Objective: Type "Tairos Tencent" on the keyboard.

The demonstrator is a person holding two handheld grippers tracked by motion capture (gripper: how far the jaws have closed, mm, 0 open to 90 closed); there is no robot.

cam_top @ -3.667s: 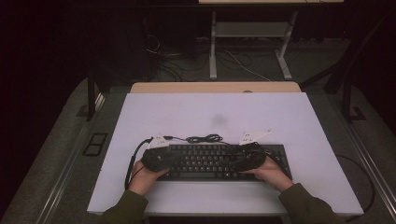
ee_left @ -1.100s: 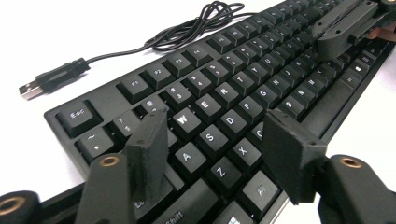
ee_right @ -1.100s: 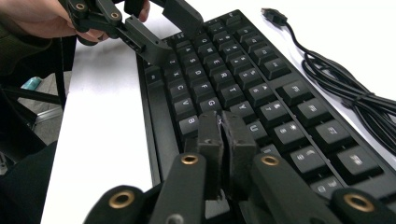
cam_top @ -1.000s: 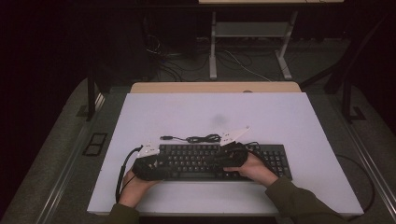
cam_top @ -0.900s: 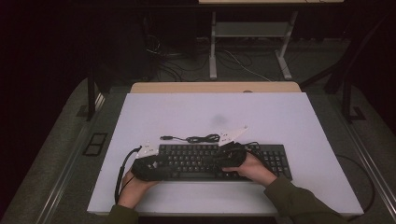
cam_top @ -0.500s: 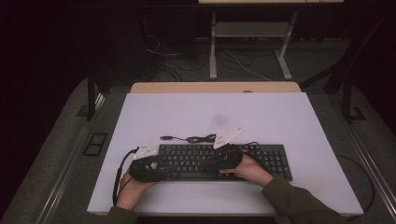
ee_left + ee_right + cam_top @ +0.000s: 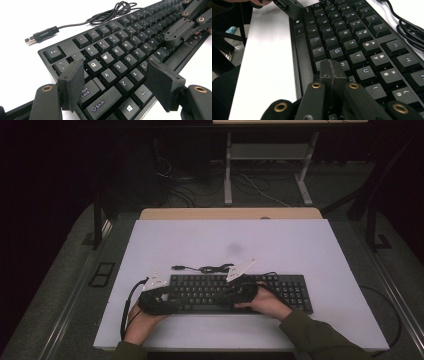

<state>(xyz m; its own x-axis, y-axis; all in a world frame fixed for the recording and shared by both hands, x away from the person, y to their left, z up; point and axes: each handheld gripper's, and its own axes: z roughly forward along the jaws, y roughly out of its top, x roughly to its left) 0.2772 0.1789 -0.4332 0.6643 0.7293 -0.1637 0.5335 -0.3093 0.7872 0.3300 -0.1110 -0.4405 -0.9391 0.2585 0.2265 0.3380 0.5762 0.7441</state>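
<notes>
Keyboard (image 7: 117, 53) under both tools, left (image 7: 113, 82) and right (image 7: 333, 72).

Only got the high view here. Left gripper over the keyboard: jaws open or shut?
Observer: Open. The left gripper has its jaws spread above the A, Z and X keys of the keyboard.
Operator: And the right one?
Observer: The right gripper is shut, its tips low beside the H key.
Operator: Cable plugged in?
Observer: No. The USB plug lies loose on the table.
</notes>
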